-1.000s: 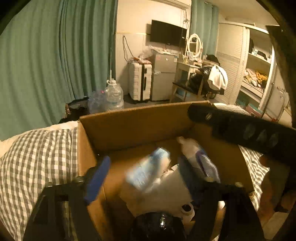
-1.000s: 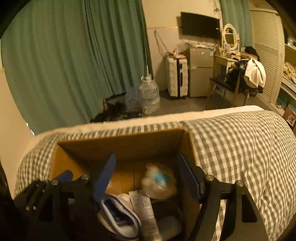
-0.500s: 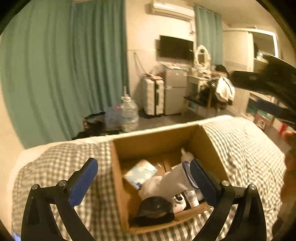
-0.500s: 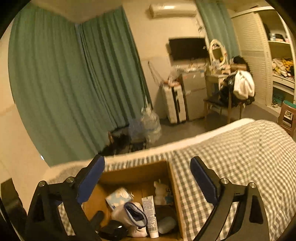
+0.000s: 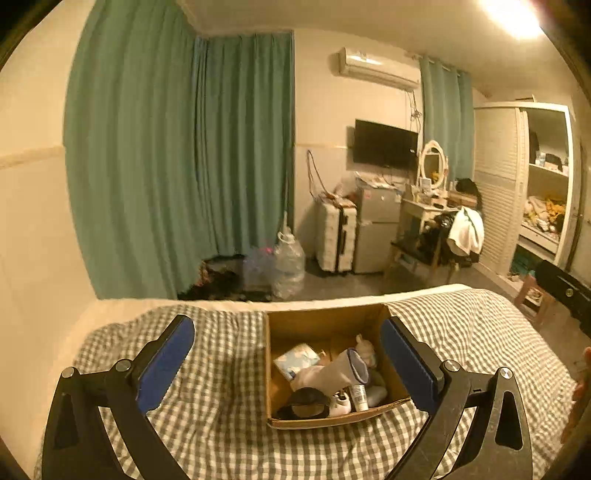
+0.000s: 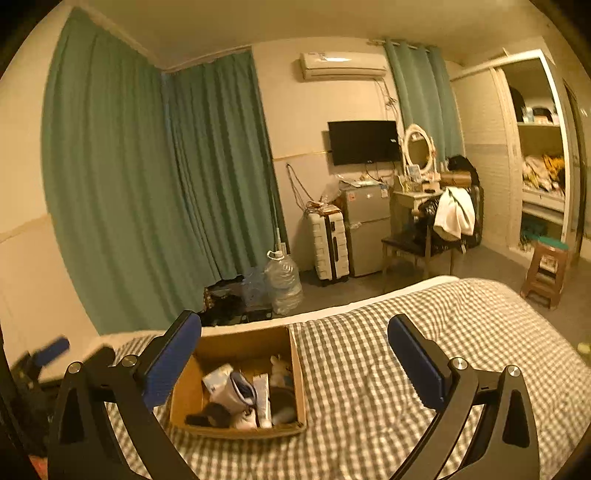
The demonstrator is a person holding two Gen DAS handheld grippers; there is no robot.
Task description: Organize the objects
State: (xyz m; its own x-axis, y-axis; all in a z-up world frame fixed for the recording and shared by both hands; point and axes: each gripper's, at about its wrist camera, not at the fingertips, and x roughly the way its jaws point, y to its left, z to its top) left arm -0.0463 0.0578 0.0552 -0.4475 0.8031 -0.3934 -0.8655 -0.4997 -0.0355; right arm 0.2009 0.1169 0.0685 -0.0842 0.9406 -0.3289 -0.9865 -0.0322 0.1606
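Tongs in both my hands, left (image 5: 286, 350) and right (image 6: 293, 354), hung spread wide and held nothing above the cardboard box (image 5: 325, 325) of odds and ends on the checkered bed (image 6: 406, 369).

left gripper (image 5: 286, 363): jaws wide, empty | right gripper (image 6: 293, 358): jaws wide, empty

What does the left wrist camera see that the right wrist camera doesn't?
Only the left wrist view shows the bright ceiling light and the person's hand at the right edge. Only the right wrist view shows the whole brown plastic stool. Both show the open cardboard box of small items on the grey checked bedspread.
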